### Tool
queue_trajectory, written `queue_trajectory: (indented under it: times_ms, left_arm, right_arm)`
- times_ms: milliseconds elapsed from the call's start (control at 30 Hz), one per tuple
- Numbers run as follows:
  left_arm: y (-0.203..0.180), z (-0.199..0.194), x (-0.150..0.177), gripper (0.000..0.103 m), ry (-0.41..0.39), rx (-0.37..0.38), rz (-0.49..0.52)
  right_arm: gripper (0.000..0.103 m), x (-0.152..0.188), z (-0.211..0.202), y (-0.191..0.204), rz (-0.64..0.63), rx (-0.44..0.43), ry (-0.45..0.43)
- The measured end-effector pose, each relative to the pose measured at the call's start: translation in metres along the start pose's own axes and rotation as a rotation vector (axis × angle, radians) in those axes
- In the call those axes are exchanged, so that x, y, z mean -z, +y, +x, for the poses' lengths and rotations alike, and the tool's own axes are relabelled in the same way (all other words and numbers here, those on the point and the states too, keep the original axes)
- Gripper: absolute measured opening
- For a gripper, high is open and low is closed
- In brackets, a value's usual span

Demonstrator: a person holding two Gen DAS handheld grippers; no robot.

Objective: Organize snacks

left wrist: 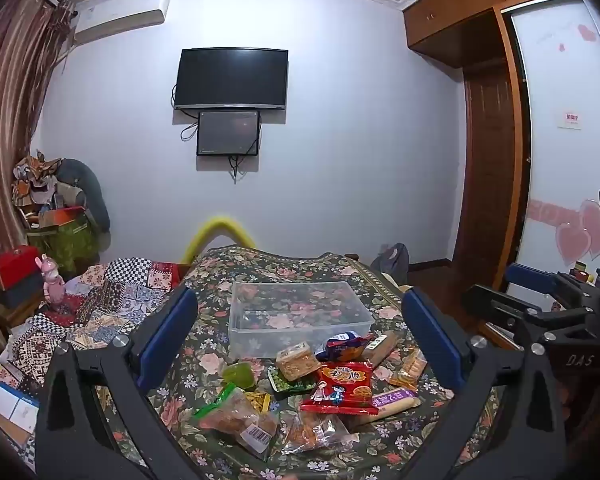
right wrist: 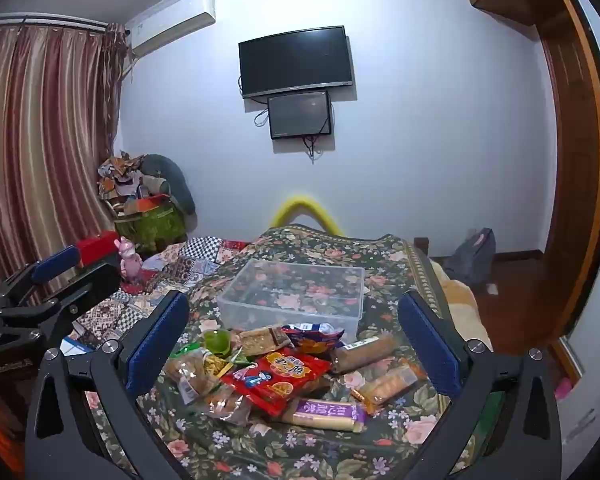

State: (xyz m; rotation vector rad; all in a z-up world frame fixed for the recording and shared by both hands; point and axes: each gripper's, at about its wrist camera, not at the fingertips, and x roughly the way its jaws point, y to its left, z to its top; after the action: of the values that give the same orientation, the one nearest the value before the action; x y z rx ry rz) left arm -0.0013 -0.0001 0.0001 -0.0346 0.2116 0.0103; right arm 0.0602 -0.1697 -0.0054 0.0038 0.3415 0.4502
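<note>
One clear bin, about eleven snack packets, two screens

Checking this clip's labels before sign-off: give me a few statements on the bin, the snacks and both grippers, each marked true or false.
1. The clear plastic bin holds no snacks. True.
2. The left gripper grips the red snack packet. False: it is open, holding nothing.
3. The snack pile lies nearer the cameras than the bin. True.
4. The right gripper is shut. False: its jaws stand wide apart.
5. The bin sits on a bare wooden table. False: it rests on a floral bedspread.
</note>
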Motion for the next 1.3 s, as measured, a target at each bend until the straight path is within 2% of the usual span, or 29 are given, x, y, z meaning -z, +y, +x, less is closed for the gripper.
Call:
queue_trajectory:
  times_ms: [433, 1300]
  left_arm:
    - [0.004, 0.007, 0.008, 0.103, 0.018, 0.004, -0.016]
    - [0.001, 0.007, 0.006, 0.103, 0.022, 0.005, -0.016]
  right_arm:
    - [0.103, -0.003, -0.005, 0.005, -0.008, -0.005, -0.035]
    - [0.103, -0.004, -0.008, 0.007, -0.005, -0.006, -0.047]
